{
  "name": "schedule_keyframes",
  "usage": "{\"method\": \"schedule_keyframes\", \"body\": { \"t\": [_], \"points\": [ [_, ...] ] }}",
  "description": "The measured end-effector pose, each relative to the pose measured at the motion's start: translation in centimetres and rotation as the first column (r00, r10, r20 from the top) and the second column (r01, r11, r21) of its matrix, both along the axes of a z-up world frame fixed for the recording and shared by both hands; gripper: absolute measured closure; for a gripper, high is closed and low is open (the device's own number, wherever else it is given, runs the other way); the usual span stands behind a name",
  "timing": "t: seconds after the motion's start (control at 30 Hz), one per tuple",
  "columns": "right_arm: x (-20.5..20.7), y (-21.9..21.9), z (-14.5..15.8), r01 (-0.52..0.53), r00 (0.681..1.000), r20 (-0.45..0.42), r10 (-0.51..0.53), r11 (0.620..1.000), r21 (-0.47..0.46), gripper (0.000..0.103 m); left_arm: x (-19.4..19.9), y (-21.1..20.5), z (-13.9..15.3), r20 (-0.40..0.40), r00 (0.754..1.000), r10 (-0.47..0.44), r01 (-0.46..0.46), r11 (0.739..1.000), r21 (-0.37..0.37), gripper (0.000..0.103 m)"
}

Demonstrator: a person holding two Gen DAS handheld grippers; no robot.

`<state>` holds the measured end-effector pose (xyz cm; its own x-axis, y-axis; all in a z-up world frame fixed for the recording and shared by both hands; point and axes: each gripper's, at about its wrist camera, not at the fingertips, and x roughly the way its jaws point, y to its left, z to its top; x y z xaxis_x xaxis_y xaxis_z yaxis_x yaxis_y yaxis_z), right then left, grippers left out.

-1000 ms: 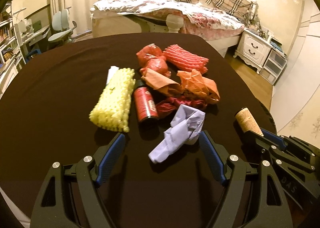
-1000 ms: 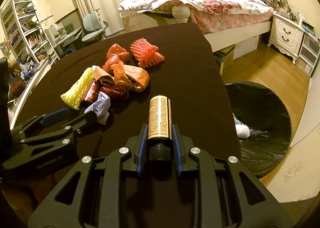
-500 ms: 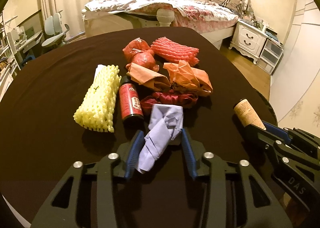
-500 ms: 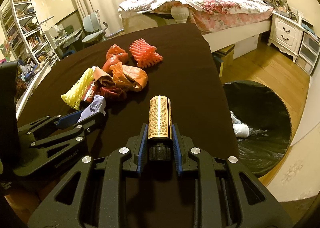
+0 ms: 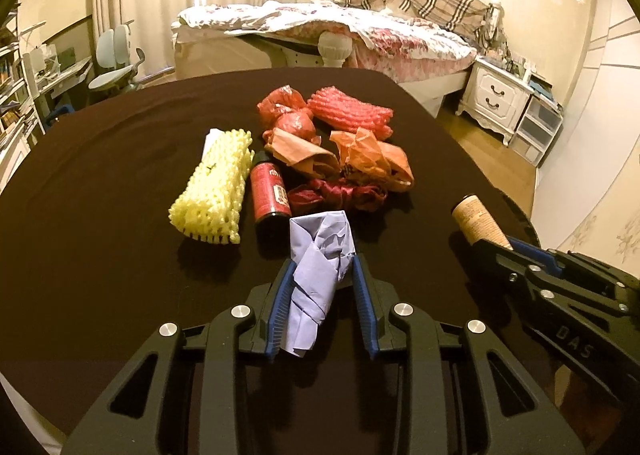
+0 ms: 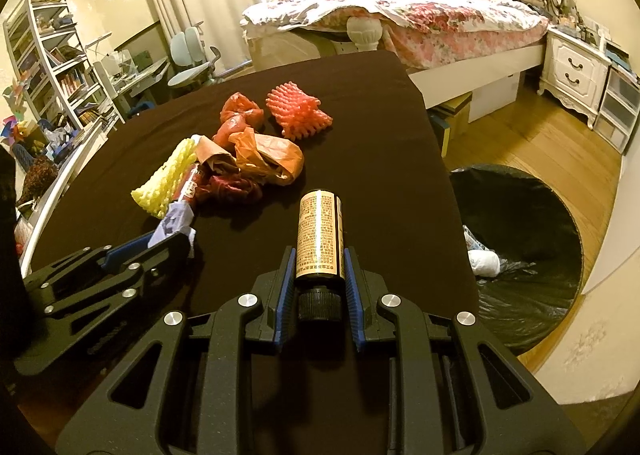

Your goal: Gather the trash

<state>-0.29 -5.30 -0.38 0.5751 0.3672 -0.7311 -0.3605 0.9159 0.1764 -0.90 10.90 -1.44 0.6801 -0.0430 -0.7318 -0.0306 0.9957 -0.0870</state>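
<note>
Paper first: my left gripper (image 5: 320, 295) is closing its jaws on the crumpled lilac paper (image 5: 320, 255), which sits between the blue pads at the near edge of the trash pile on the dark worktop (image 5: 100, 183); the pads touch its sides, though the squeeze looks not quite finished. Just beyond it lie the yellow foam net (image 5: 212, 191), the red bottle (image 5: 270, 195) and the orange bags (image 5: 372, 159), all waiting their turn. To the right, my right gripper (image 6: 320, 283) has its jaws clamped tight on the gold-labelled bottle (image 6: 319, 235), gripped low by its black cap, lifted clear of the pile. Farther right, on the floor beside the worktop, the black-lined bin (image 6: 520, 255) stands open. I judge this the pick-up step; next I must firm the left grip, lift, and carry both pieces over the bin before letting go
</note>
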Motion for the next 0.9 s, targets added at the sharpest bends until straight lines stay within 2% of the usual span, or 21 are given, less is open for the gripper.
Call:
{"method": "schedule_keyframes", "body": {
  "t": [0.23,0.53,0.77,0.9],
  "points": [
    [-0.3,-0.7,1.9,0.019,0.999,0.036,-0.019,1.0,0.009,0.08,0.3,-0.9,1.8,0.059,0.998,0.0,0.001,1.0,-0.007,0.071],
    [0.5,-4.4,3.4,0.106,0.991,0.086,-0.106,0.994,0.011,0.08,2.4,-4.3,3.2,0.106,0.992,-0.067,0.067,0.998,-0.003,0.071],
    [1.9,-8.7,3.3,0.209,0.973,0.097,-0.209,0.978,0.005,0.08,4.6,-7.6,3.0,0.104,0.988,-0.116,0.119,0.993,-0.02,0.071],
    [2.7,-10.9,2.9,0.258,0.962,0.096,-0.257,0.966,0.002,0.08,5.9,-9.6,2.6,0.096,0.985,-0.145,0.146,0.989,-0.004,0.071]
  ]
}}
